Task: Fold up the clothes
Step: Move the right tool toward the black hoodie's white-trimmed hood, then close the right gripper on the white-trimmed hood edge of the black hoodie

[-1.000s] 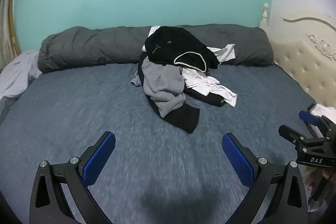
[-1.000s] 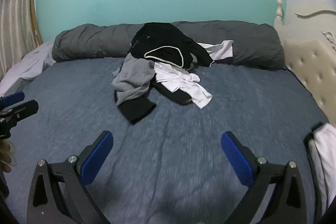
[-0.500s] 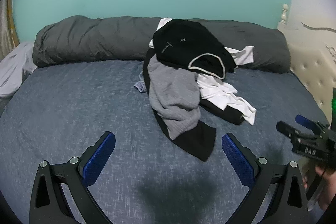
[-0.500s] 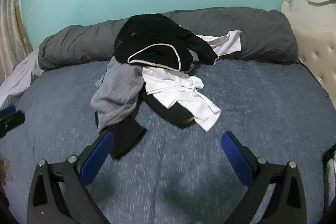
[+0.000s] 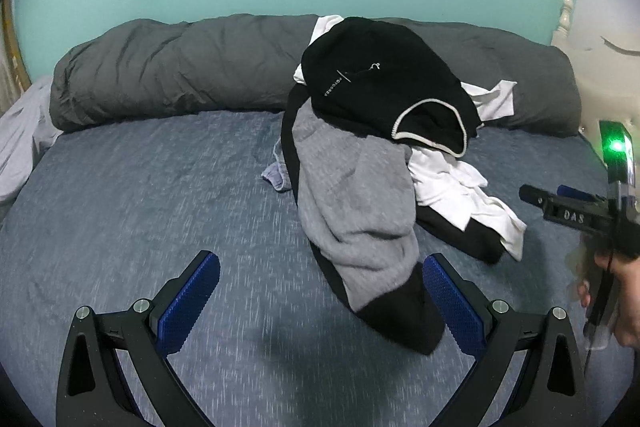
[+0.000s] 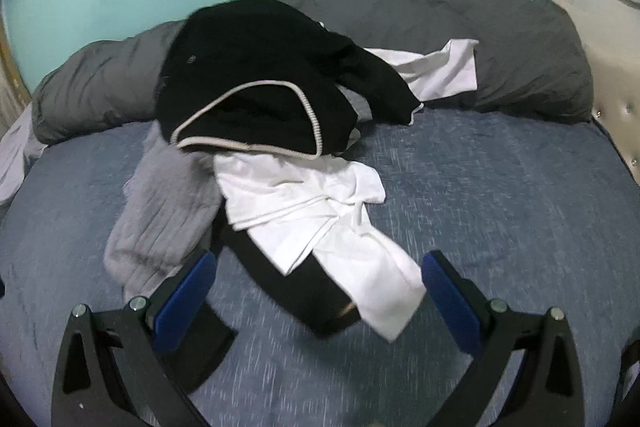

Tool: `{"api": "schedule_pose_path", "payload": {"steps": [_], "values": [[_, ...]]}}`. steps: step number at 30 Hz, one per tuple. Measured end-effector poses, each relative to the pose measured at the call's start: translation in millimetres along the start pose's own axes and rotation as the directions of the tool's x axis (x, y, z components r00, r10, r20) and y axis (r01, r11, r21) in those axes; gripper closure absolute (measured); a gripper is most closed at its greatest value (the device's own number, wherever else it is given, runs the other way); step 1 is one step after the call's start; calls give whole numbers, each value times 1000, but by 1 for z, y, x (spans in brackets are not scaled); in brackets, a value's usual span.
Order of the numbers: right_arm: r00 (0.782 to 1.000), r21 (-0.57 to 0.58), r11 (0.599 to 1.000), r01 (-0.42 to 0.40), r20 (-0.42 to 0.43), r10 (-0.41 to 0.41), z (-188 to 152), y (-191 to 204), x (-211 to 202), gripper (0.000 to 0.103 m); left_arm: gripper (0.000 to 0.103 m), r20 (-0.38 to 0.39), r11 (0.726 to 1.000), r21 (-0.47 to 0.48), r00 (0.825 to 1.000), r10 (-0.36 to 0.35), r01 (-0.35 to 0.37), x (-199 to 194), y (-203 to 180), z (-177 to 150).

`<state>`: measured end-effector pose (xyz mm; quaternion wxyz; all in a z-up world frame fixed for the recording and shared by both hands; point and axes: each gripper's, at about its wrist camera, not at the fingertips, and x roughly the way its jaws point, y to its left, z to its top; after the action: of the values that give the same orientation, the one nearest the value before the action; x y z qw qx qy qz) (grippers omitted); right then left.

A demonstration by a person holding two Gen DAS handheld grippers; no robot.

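Clothes pile (image 5: 372, 163) mid-bed, leaning on the grey duvet (image 5: 180, 67); bare blue sheet (image 5: 132, 211) left and front. Left gripper (image 5: 320, 303) wide open, empty, near the black hem. Right gripper (image 6: 318, 301) wide open, empty, over the white shirt (image 6: 320, 219) tail.

The bed (image 5: 160, 227) wears matt, heathered blue cloth. The grey garment (image 5: 352, 211) looks fuzzy knit; the white shirt (image 6: 320, 211) smooth cotton. Gripper pads (image 5: 188, 303) are dimpled blue rubber on matt black plastic.
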<state>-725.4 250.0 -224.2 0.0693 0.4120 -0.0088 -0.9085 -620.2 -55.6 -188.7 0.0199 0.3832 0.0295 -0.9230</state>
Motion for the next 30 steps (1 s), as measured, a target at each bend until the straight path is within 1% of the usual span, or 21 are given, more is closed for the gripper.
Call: {"api": "schedule_pose_path", "payload": {"steps": [2, 4, 6, 7, 10, 11, 12, 14, 16, 17, 19, 24, 30], "values": [[1000, 14, 1000, 6, -2, -6, 10, -4, 13, 2, 0, -4, 1000, -8, 1000, -4, 4, 9, 1, 5], [1000, 33, 999, 12, -11, -12, 20, -8, 28, 7, 0, -12, 1000, -19, 1000, -8, 8, 20, 3, 8], [1000, 49, 999, 9, -23, -8, 28, -10, 43, 9, 0, -27, 1000, -27, 1000, -8, 8, 31, 5, 10], [999, 53, 999, 11, -31, -9, 31, -10, 50, 13, 0, -33, 999, -32, 999, -11, 10, 35, 7, 10], [998, 62, 998, 22, -55, -18, 40, -11, 69, 19, 0, -46, 999, -36, 999, -13, 11, 47, 11, 11], [998, 68, 997, 24, -58, -20, 43, -12, 75, 22, 0, -46, 999, -32, 999, -11, 10, 49, 11, 11], [998, 78, 997, 23, -59, -19, 46, -13, 81, 26, 0, -45, 1000, -28, 999, -11, 10, 51, 12, 11], [998, 98, 995, 22, -60, -16, 52, -14, 91, 28, 0, -42, 1000, -25, 999, -11, 10, 55, 15, 10], [998, 113, 993, 17, -61, -10, 56, -13, 100, 33, 0, -43, 999, -40, 999, -19, 18, 58, 20, 9], [998, 116, 993, 10, -65, -2, 58, -12, 105, 34, 0, -43, 999, -47, 999, -19, 17, 59, 22, 8], [998, 116, 993, 9, -68, -1, 62, -9, 114, 41, 0, -42, 998, -58, 999, -20, 17, 60, 27, 7], [999, 107, 994, 8, -46, -4, 72, -1, 128, 41, 0, -40, 998, -63, 999, -21, 18, 61, 37, 1], [999, 141, 990, 3, -47, 4, 85, -5, 144, 41, 0, -40, 998, -66, 999, -23, 20, 62, 44, -2]]}}
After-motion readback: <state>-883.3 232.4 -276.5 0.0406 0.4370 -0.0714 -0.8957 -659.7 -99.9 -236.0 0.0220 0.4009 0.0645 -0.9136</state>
